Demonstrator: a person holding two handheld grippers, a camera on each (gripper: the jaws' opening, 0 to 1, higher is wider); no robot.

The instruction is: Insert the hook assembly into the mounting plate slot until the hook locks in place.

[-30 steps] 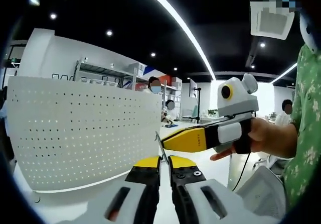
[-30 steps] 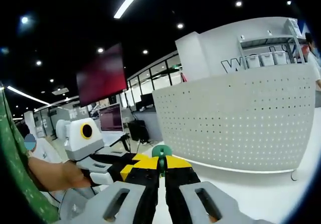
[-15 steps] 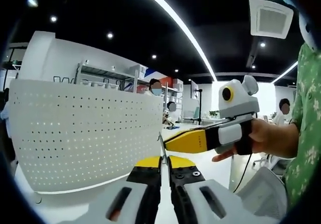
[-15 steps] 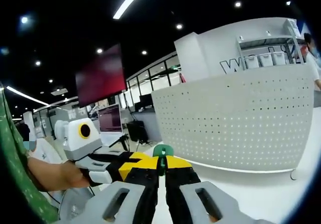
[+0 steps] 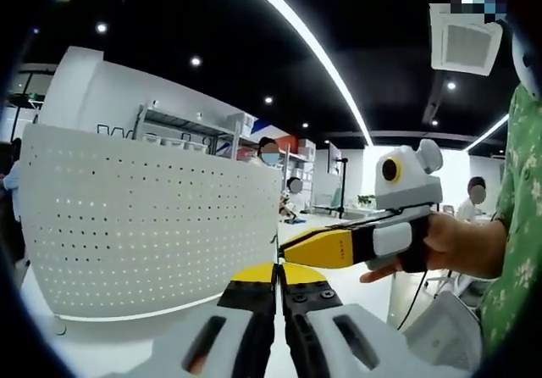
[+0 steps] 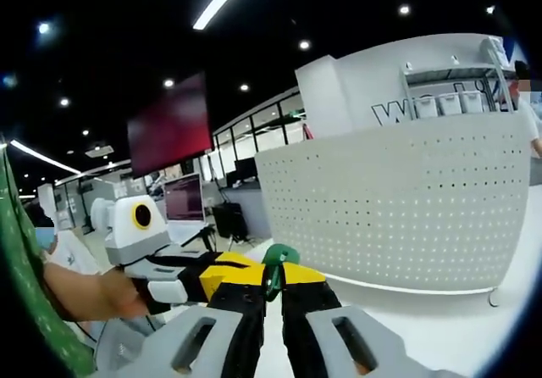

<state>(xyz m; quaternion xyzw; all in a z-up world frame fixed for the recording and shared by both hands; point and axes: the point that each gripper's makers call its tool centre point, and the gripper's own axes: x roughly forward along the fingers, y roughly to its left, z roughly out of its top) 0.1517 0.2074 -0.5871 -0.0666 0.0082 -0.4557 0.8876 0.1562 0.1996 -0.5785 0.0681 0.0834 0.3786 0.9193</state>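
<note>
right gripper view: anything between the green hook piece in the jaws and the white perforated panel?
Nothing: in the right gripper view the stretch from the green hook piece to the white perforated panel is bare white tabletop.

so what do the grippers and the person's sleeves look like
Both grippers, left gripper and right gripper, have yellow-tipped black jaws on pale grey bodies. Each carries a white box with a yellow-ringed lens, and a black cable hangs from the right one. The person wears a green floral top.
</note>
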